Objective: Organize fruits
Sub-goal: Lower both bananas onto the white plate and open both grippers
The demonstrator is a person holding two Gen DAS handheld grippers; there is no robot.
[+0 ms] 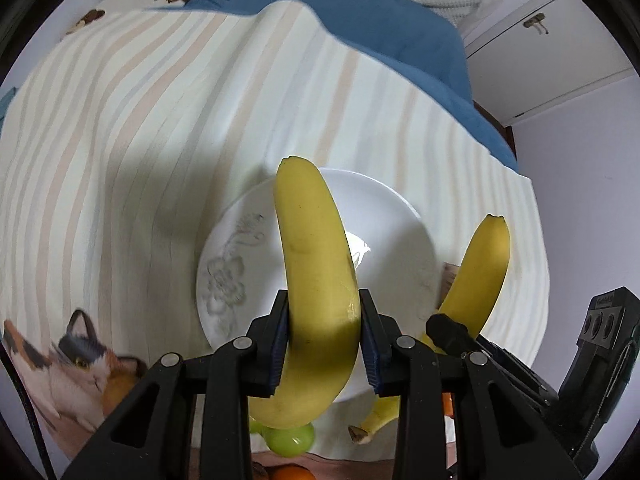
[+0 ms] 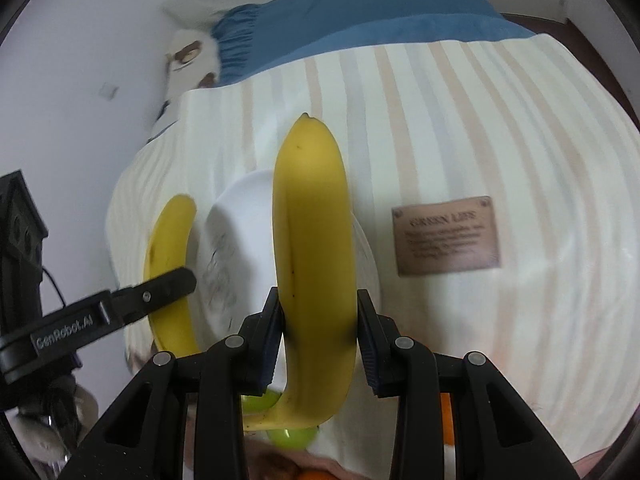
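Note:
My left gripper [image 1: 323,300] is shut on a yellow banana [image 1: 316,248], which stands upright between the blue pads. It hangs over a white plate [image 1: 224,272] with a grey flower print. To the right is a second banana [image 1: 480,276], and a black finger [image 1: 448,332] of the other gripper lies against it. My right gripper [image 2: 320,300] is shut on that second banana [image 2: 312,220], beside the same plate [image 2: 240,216]. The first banana [image 2: 172,240] and a left-gripper finger [image 2: 160,292] show at the left.
The plate lies on a cream striped bedcover [image 1: 140,140] with a brown label [image 2: 446,236] and a cat print [image 1: 76,356]. Green round fruit [image 1: 290,440] and an orange fruit [image 2: 446,420] lie near the front edge. A blue blanket [image 1: 380,12] lies at the back.

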